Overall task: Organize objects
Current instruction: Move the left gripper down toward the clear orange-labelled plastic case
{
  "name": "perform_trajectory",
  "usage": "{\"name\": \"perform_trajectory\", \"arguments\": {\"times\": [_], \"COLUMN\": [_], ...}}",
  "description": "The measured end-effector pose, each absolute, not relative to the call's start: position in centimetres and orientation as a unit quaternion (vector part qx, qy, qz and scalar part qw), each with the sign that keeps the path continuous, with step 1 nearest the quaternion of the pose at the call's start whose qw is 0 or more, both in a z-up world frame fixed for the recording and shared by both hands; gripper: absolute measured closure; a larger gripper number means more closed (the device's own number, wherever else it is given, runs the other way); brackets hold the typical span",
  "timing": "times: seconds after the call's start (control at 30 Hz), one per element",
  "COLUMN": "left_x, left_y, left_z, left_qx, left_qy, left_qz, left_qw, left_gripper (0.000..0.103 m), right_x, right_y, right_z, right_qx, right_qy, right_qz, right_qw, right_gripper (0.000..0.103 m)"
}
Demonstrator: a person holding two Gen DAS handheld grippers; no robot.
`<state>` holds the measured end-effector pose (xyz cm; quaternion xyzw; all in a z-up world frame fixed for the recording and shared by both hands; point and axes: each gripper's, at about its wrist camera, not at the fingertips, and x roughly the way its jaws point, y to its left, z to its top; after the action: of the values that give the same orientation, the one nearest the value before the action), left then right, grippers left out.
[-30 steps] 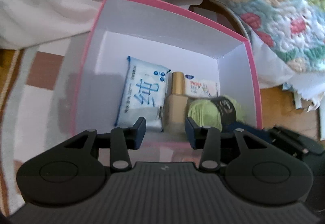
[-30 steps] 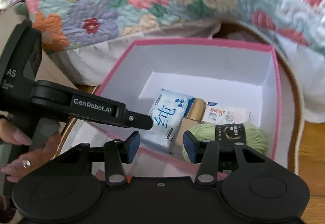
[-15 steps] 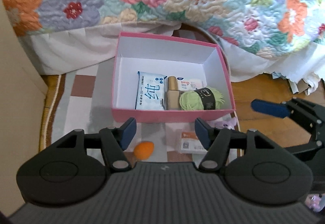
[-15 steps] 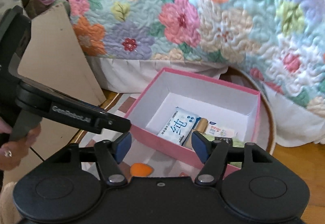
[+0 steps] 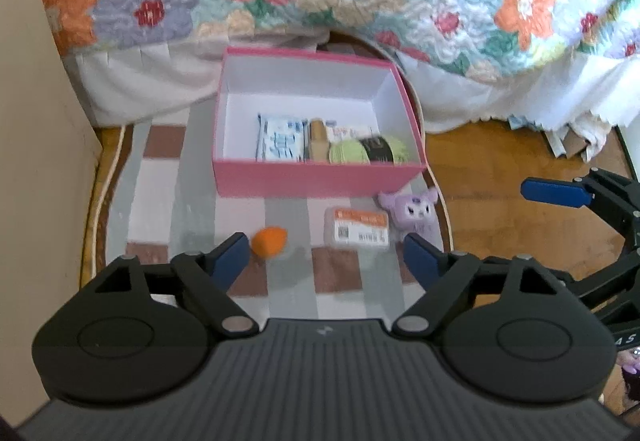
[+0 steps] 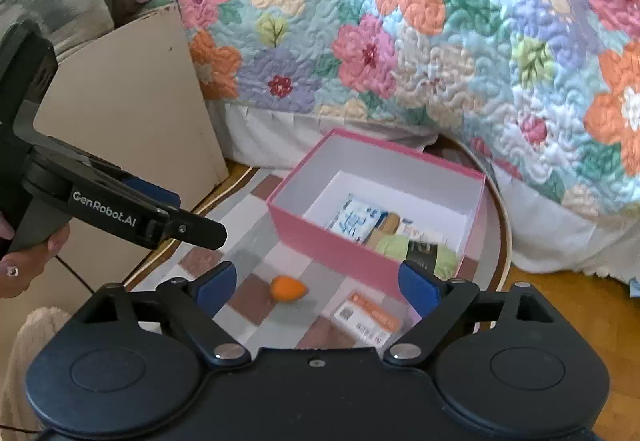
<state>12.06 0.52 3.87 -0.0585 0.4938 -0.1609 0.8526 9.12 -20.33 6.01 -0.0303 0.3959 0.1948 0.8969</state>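
Both tools have pulled back from the pink box (image 5: 316, 177) since the earlier frame. Left tool (image 5: 326, 259) and right tool (image 6: 318, 287) have just been opening; both now stand wide, nothing between them. Orange sponge (image 5: 269, 241) lies at 6 o'clock of the box.

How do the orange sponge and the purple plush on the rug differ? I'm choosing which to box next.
The orange sponge is plain, smooth and egg-shaped; the purple plush has a face and ears. The sponge lies toward the rug's middle, the plush at its right edge near the pink box corner. The sponge looks smaller. Both sit outside the box, untouched.
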Motion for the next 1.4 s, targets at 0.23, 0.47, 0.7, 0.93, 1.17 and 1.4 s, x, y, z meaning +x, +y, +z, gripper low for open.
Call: {"name": "perform_trajectory", "arguments": {"times": [0.23,0.47,0.7,0.93,1.17,1.4], "left_x": [10.3,11.2,13.0,15.6,18.1,20.2], "left_y": [-0.1,-0.4,-1.9,-3.3,-5.2,-6.7], "left_z": [0.7,-2.8,-6.8,-10.5,-12.9,-15.6], "left_qx": [-0.052,-0.049,-0.033,-0.064,-0.068,-0.070], "left_qy": [0.502,0.504,0.513,0.521,0.518,0.527], "left_qz": [-0.168,-0.167,-0.187,-0.203,-0.213,-0.217], "left_qw": [0.847,0.846,0.837,0.827,0.826,0.819], "left_gripper": [0.014,0.013,0.013,0.016,0.018,0.026], "right_x": [6.5,5.9,7.8,9.6,11.8,13.3], "right_y": [-20.4,-20.5,-21.4,-21.4,-21.9,-22.4], "right_z": [3.0,-1.1,-6.4,-11.2,-14.1,-16.2], "right_qx": [-0.036,-0.057,-0.006,-0.016,-0.011,-0.006], "right_qy": [0.395,0.363,0.398,0.407,0.419,0.432], "right_qz": [0.201,0.195,0.218,0.189,0.156,0.143], "right_qw": [0.896,0.909,0.891,0.893,0.894,0.890], "right_gripper": [0.010,0.011,0.012,0.012,0.012,0.012]}}
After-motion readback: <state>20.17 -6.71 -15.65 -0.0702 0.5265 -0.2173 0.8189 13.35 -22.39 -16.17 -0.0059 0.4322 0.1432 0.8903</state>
